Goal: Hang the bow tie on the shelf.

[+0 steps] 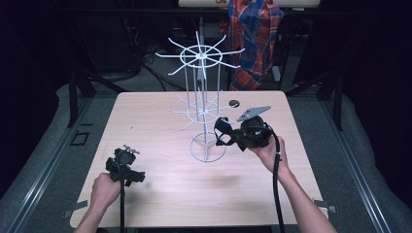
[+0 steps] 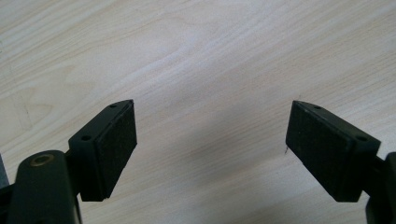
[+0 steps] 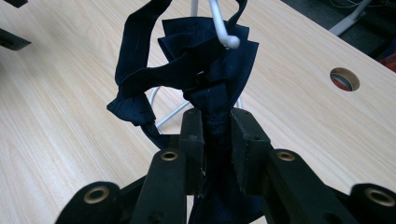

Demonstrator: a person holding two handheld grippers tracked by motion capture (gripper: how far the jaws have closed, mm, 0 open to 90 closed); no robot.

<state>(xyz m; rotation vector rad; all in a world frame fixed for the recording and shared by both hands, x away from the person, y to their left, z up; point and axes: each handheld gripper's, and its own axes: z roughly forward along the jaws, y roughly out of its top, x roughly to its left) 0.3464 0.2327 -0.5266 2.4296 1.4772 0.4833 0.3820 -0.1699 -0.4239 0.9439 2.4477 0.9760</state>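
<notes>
A white wire rack (image 1: pixel 203 104) with two tiers of spoked hooks stands mid-table on a ring base. My right gripper (image 1: pixel 228 133) is shut on a dark navy fabric strap (image 3: pixel 196 70), held up against the lower tier. In the right gripper view the cloth bunches between the two pads, and a white hook tip (image 3: pixel 227 37) pokes into the folded cloth above them. My left gripper (image 1: pixel 125 167) hovers low over the table's front left. Its pads (image 2: pixel 112 144) stand wide apart, with bare wood between them.
The light wood table (image 1: pixel 160 189) has a round cable hole (image 1: pixel 234 103) behind the rack. A plaid shirt (image 1: pixel 252 39) hangs beyond the far edge. Dark floor and metal frame legs surround the table. Cables trail from both grippers toward the near edge.
</notes>
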